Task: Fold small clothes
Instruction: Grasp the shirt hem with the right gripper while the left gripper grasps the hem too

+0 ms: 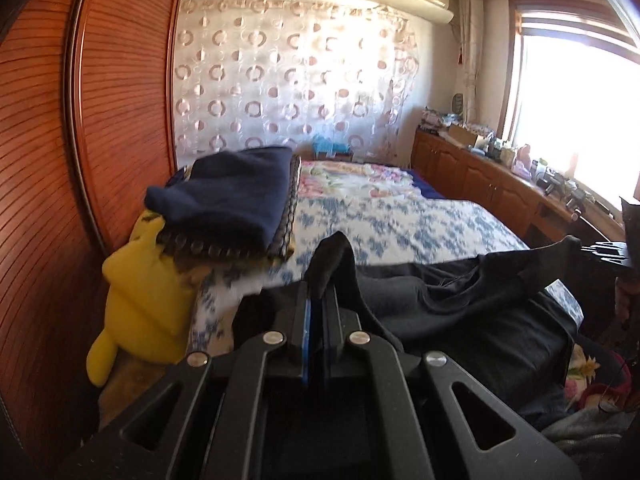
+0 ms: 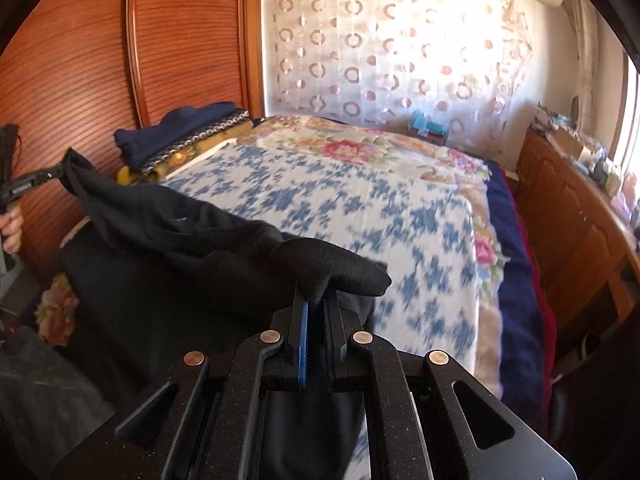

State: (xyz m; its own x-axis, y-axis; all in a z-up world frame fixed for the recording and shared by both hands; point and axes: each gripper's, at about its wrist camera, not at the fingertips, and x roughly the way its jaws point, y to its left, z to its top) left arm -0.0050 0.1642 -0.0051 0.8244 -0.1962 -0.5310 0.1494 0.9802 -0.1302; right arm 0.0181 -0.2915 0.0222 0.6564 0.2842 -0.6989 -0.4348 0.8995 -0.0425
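Note:
A black garment [image 1: 460, 300] hangs stretched between my two grippers above the near end of the bed. My left gripper [image 1: 319, 292] is shut on one corner of it. My right gripper [image 2: 318, 300] is shut on the other corner [image 2: 332, 268]. The right gripper shows at the right edge of the left wrist view [image 1: 604, 252]. The left gripper shows at the left edge of the right wrist view [image 2: 36, 182], with a hand below it. The cloth [image 2: 172, 220] sags between them and drapes down over the bed's foot.
The bed [image 2: 360, 200] has a blue-and-white floral cover. A folded navy garment [image 1: 228, 200] lies on a stack at its left side, above a yellow plush toy [image 1: 148, 296]. A wooden wardrobe [image 1: 80, 120] stands on the left, a cluttered wooden cabinet [image 1: 500, 184] on the right.

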